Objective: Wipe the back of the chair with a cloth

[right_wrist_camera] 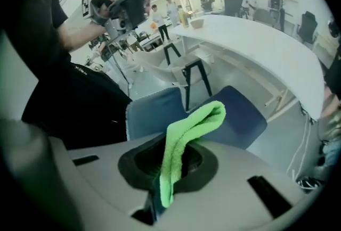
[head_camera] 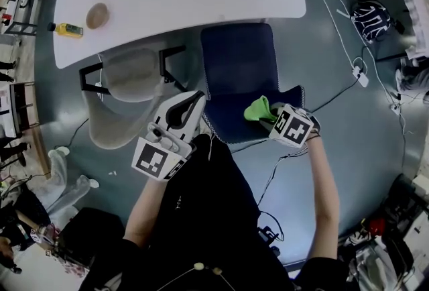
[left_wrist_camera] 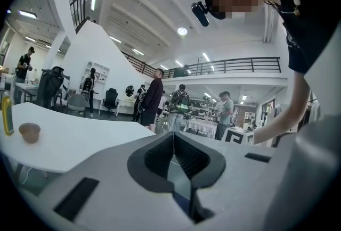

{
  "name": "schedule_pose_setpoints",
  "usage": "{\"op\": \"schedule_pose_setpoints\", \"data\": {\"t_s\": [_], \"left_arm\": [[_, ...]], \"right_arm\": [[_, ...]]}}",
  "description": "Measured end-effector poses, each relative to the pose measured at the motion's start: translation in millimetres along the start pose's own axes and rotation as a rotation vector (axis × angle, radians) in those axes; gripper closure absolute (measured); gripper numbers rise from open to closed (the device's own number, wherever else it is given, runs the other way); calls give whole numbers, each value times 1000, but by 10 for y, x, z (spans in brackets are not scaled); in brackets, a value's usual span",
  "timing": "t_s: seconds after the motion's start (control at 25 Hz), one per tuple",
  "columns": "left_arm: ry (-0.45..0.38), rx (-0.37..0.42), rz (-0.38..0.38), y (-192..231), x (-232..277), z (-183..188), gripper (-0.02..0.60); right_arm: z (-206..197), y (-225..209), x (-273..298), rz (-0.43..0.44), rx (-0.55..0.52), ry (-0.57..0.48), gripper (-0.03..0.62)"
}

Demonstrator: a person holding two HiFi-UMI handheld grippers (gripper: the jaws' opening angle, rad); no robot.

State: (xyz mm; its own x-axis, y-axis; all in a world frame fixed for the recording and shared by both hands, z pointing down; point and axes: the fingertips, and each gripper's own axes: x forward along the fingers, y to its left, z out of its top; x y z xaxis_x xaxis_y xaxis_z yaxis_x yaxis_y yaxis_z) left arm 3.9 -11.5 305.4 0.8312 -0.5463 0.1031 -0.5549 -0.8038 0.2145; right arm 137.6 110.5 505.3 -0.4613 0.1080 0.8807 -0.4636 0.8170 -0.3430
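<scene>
Above the partly hidden chair back, the right gripper pinched a green cloth in its fingers. The left gripper had its fingers together, empty.

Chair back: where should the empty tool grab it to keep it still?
Probably the top edge of the back, left end, from above with the left tool. That edge is thin and faces up, and the cloth in the right tool sits at the other end.

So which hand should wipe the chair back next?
Right. The right hand-held gripper is shut on the green cloth, close to the blue chair. The left hand-held gripper is shut and empty.
</scene>
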Motion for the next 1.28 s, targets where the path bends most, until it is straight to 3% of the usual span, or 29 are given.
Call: {"op": "schedule_pose_setpoints", "data": {"t_s": [0.2,0.32,0.4,0.48,0.64,0.8,0.92,1.04,1.28], "left_arm": [[-5,-10,-12,-68,49,-82,574],[13,-19,-5,-91,90,-196,572],[32,-49,-13,-105,153,-326,567],[60,-77,-31,-129,264,-482,484],[96,-56,-61,-192,530,-668,477],[100,-32,-80,-289,646,-679,479],[103,-23,-86,-348,644,-695,479],[126,-6,-85,-388,611,-733,479],[133,5,-56,-373,529,-711,479]], "right_arm": [[-556,-861,-43,-180,89,130,574],[-980,-1295,-24,-287,59,301,574],[-1246,-1464,44,-302,36,410,574],[-1432,-1518,140,-272,48,466,574],[-1657,-1373,305,-164,54,556,574],[-1561,-1145,386,-83,-6,539,576],[-1539,-999,371,-77,-43,551,576],[-1530,-789,312,-30,-10,555,576],[-1304,-478,230,46,35,458,577]]}}
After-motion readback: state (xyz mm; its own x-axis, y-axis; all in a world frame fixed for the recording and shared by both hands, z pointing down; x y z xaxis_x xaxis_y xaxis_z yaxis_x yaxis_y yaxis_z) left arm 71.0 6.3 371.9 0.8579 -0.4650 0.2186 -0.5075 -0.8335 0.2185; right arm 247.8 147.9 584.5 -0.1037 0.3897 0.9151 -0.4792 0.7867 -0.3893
